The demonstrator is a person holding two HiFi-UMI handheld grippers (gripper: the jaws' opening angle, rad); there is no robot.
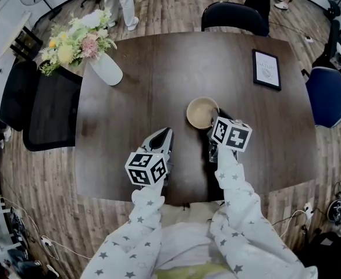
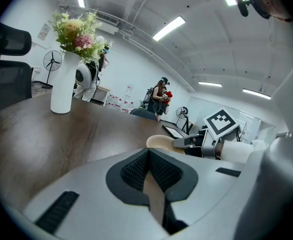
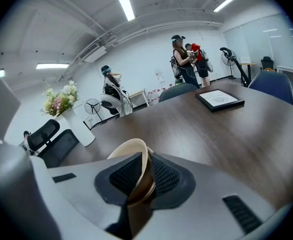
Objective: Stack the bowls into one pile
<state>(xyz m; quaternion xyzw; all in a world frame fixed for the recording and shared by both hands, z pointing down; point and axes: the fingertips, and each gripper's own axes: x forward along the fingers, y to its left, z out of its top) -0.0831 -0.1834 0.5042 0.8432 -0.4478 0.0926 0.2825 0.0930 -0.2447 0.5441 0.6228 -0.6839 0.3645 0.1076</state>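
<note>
My right claw (image 3: 141, 176) is clamped on the near rim of the cream bowl (image 3: 129, 149): 1 ribbed pad sits inside the wall, the other outside, and the jaws are nearly together with only that thin wall between them. In the right gripper view a second edge seems to show just behind the rim, so I cannot tell whether I have 1 bowl or a nested few. From the head view the bowl sits mouth up over the middle of the dark wooden desk (image 1: 147, 86), a little toward my right side; whether its base touches the wood I cannot tell.

My left claw (image 1: 166, 133) hangs just left of the bowl, apart from it, pointing across the desk. Its jaws are closed, pads meeting at the tips, and nothing is caught between them; only the desk shows through the slit lower down.

At the far left corner stands a white vase (image 1: 107, 70) with flowers (image 1: 77, 39), well apart from the bowl. A black picture frame (image 1: 266, 68) lies flat near the far right edge. A black chair (image 1: 234, 16) is pushed in at the far side, a blue chair (image 1: 327, 95) at the right, a mesh chair (image 1: 48, 109) at the left
</note>
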